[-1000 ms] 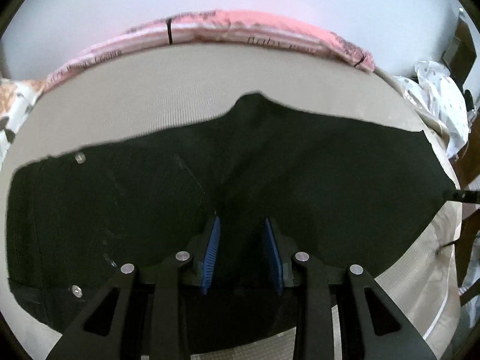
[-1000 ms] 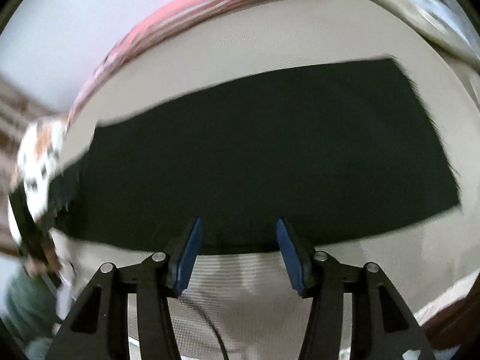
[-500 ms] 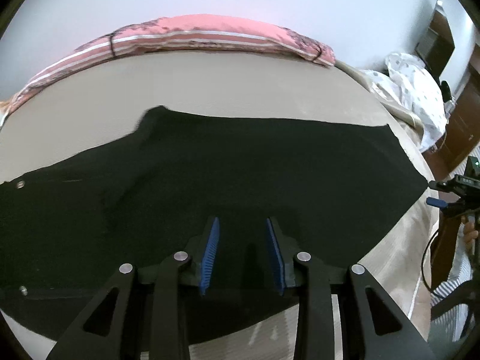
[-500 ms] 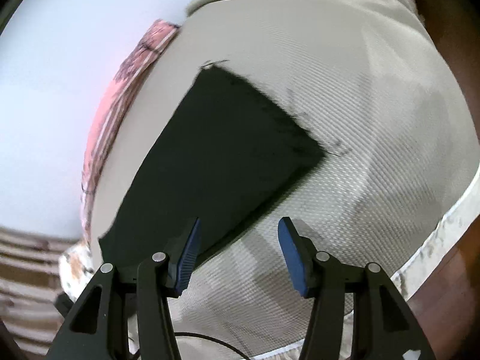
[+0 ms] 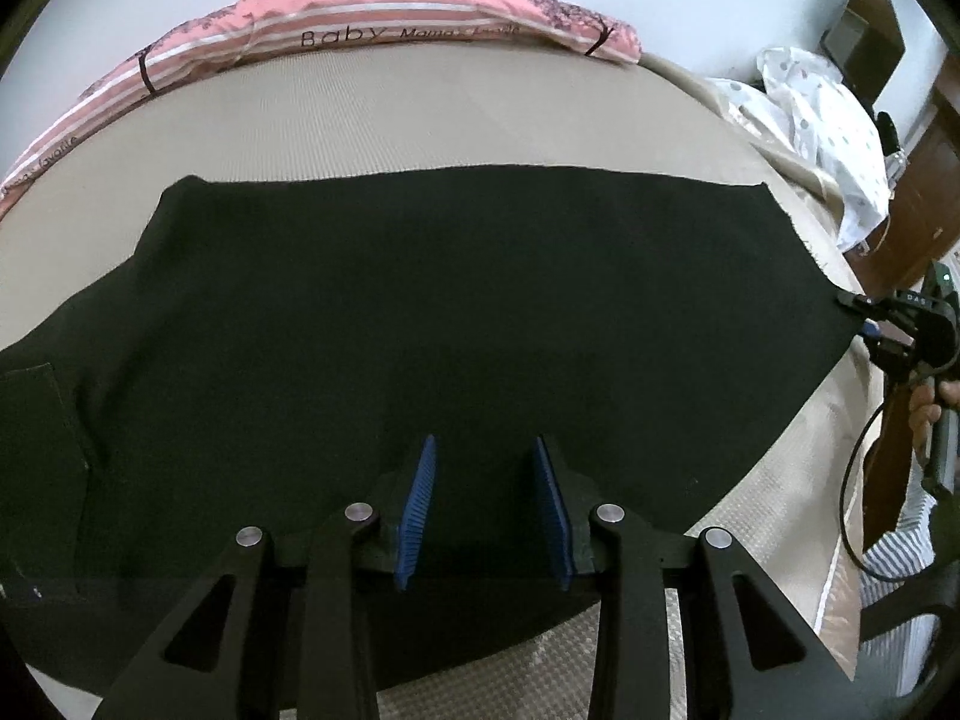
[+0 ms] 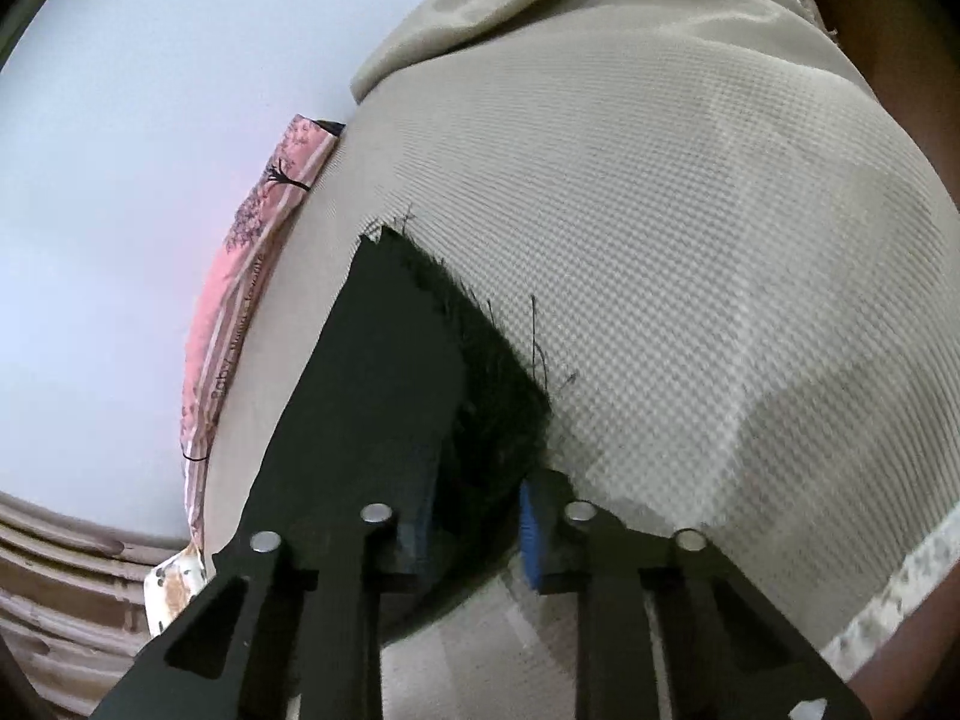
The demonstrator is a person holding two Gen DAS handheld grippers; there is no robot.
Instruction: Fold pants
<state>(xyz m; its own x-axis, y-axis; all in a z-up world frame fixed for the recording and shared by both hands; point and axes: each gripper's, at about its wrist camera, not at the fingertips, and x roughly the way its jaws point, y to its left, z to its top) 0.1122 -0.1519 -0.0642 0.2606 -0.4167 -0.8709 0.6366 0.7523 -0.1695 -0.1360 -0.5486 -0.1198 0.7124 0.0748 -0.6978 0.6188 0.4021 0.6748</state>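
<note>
Black pants [image 5: 450, 312] lie spread flat on a beige bed [image 5: 420, 114], waist end to the left and leg hem to the right. My left gripper [image 5: 486, 504] hovers open over the near edge of the leg, its blue pads apart with only flat cloth beneath. My right gripper [image 6: 474, 516] is at the frayed hem corner of the pants [image 6: 390, 390]. Its jaws are closing, and bunched black cloth fills the gap between the pads. In the left wrist view the right gripper [image 5: 855, 315] pinches that same corner at the far right.
A pink striped bolster [image 5: 384, 30] runs along the bed's far side against the wall. White dotted bedding [image 5: 828, 120] and brown wooden furniture [image 5: 924, 192] stand at the right. The bed's edge [image 6: 888, 600] drops off just right of the hem. A hand [image 5: 924, 414] holds the right gripper.
The left gripper slid right along the pants, so the crotch now sits at the left. The right gripper swung onto the hem corner and its jaws narrowed around the cloth.
</note>
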